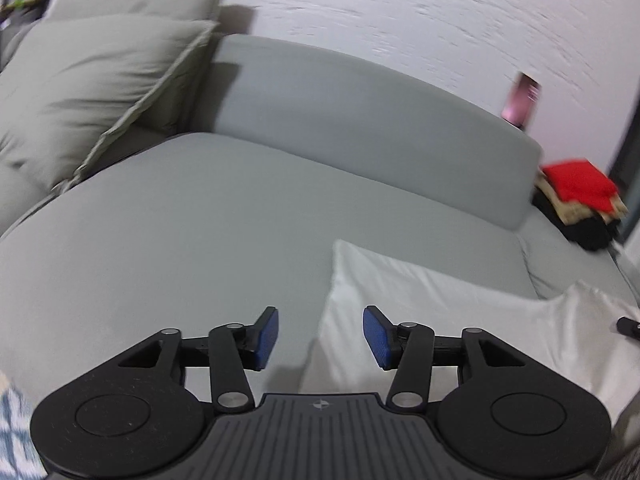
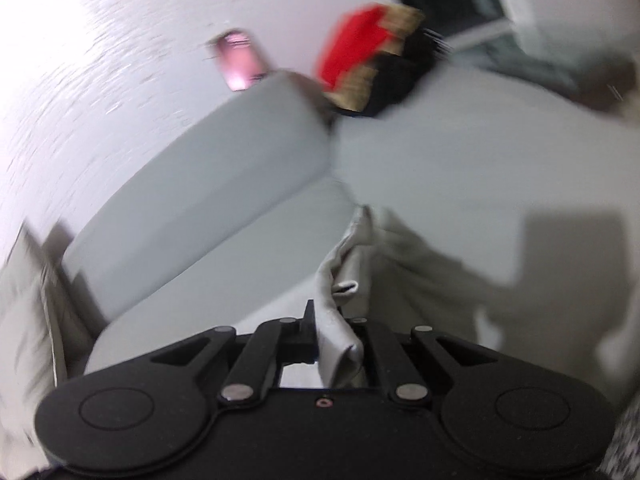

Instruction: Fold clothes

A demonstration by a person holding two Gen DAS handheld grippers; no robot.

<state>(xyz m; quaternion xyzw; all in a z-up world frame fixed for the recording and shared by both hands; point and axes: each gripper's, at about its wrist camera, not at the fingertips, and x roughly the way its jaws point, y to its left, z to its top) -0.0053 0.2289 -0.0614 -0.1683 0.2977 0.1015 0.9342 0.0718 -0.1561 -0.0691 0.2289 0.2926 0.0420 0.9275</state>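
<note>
Both views are evenly and softly lit, with no glare seen. Strong motion blur is shown in the right wrist view (the red folded stack (image 2: 352, 46) is smeared), and a broad shadow is cast on the sofa (image 2: 460, 152) at right. Fisheye bending and dark corners are seen at the edges.

Sofa (image 1: 200, 220) is a plain light grey all over, cushions (image 1: 92, 92) a slightly warmer grey-beige. The garment (image 1: 420, 312) is white, no print. Left gripper (image 1: 321, 338) is black with blue pads (image 1: 378, 336). The folded stack (image 1: 580, 200) goes red on top, then tan, then black. Wall (image 1: 400, 12) is white, and something pinkish (image 1: 522, 100) sits on the backrest.
</note>
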